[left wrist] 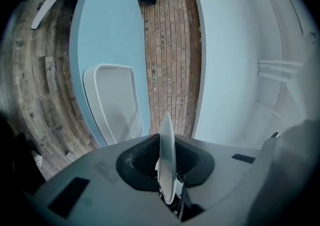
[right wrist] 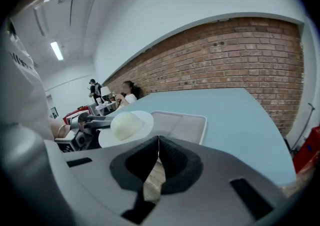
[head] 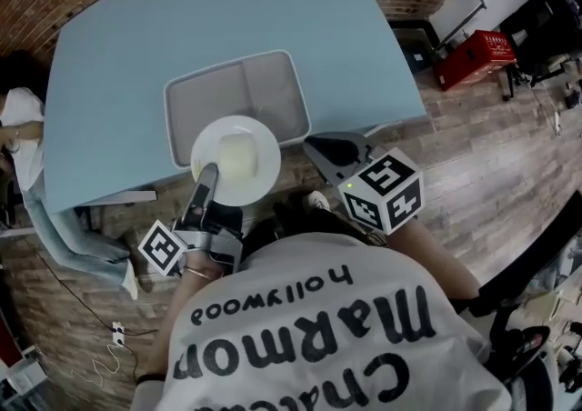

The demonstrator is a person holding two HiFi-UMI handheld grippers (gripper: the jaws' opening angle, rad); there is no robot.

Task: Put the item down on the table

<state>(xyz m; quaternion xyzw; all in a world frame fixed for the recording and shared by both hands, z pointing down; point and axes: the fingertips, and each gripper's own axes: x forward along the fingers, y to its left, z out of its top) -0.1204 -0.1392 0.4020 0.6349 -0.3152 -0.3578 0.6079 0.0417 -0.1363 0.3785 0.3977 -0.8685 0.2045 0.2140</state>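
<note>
Left gripper (head: pixel 208 178) clamps the white plate (head: pixel 265 140) by its rim over the grey tray (head: pixel 273 82). Right gripper (head: pixel 316 148) closed, empty. Shirt (head: pixel 318 336) print, upside down: "Marmon", "hollywoo".

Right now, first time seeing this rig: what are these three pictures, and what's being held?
There is no robot. A person wears a head camera and holds a two-jaw gripper in each hand. The head view looks steeply down. Each of the other two views rides on a gripper and looks along its jaws. The left gripper is clamped on the rim of a white plate that carries a pale domed item. The right gripper is shut with nothing in it. A grey tray lies on the blue table.
</note>
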